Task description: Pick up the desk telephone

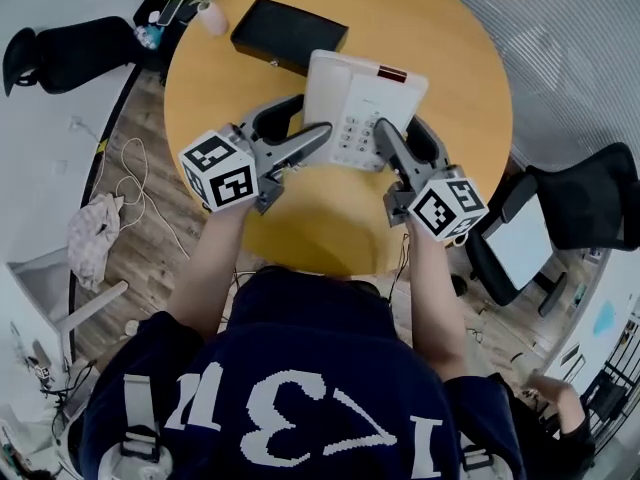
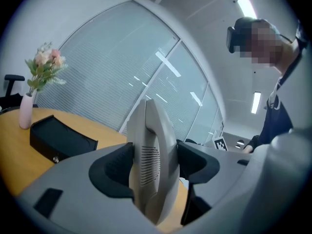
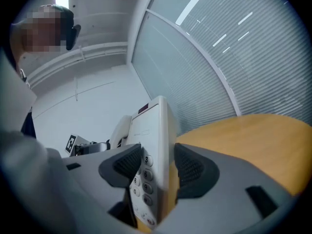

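The white desk telephone [image 1: 362,93] hangs above the round wooden table [image 1: 470,88], held from both sides. My left gripper [image 1: 318,138] is shut on its handset edge; in the left gripper view the ribbed handset side [image 2: 155,130] sits pinched between the dark pads [image 2: 113,167]. My right gripper [image 1: 385,138] is shut on the keypad edge. In the right gripper view the phone [image 3: 157,126] stands on edge between the jaws, with a pad [image 3: 127,164] against the number keys. The opposite gripper's marker cube [image 3: 72,143] shows beyond the phone.
A black box [image 1: 289,34] lies on the table behind the phone, with a pink vase of flowers [image 1: 208,8] at its left. Black office chairs stand at the left [image 1: 70,53] and the right [image 1: 590,193]. A cloth [image 1: 92,238] and cables lie on the floor.
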A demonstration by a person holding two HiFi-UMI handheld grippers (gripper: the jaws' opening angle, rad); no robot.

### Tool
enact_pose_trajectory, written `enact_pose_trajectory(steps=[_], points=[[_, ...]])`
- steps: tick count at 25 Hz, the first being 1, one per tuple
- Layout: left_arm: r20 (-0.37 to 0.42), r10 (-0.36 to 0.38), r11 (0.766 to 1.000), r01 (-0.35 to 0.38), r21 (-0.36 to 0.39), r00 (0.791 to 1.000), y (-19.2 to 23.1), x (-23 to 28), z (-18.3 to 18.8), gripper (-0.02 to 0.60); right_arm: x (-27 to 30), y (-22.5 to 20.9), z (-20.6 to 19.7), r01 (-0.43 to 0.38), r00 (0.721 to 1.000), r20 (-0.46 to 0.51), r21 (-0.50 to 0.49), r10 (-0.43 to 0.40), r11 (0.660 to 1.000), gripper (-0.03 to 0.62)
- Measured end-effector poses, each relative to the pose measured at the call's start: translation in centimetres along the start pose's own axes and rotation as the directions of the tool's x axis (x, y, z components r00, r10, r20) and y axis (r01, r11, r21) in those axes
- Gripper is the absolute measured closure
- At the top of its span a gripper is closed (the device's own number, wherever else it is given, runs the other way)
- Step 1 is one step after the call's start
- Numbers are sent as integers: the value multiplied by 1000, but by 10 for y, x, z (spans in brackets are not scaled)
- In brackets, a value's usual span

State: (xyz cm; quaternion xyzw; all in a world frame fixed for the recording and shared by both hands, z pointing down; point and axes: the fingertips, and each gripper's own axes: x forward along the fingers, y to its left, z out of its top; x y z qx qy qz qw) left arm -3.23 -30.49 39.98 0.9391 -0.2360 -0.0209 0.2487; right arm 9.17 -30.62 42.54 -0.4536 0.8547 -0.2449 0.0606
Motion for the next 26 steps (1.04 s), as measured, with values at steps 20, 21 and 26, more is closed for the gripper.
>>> enact_pose_trajectory(steps=[20, 21, 26], points=[[153, -19, 981, -11, 192, 988, -61, -31, 90, 284, -14, 70, 93, -93, 983, 138, -179, 118, 980, 367], [154, -21, 981, -10, 196, 988, -63, -31, 91, 284, -15, 71, 94, -93, 983, 139, -183, 119, 979, 367], [160, -24, 976, -11, 216, 987, -68, -34, 97, 284, -17, 76, 100, -98, 981, 147, -193, 127, 976, 367]])
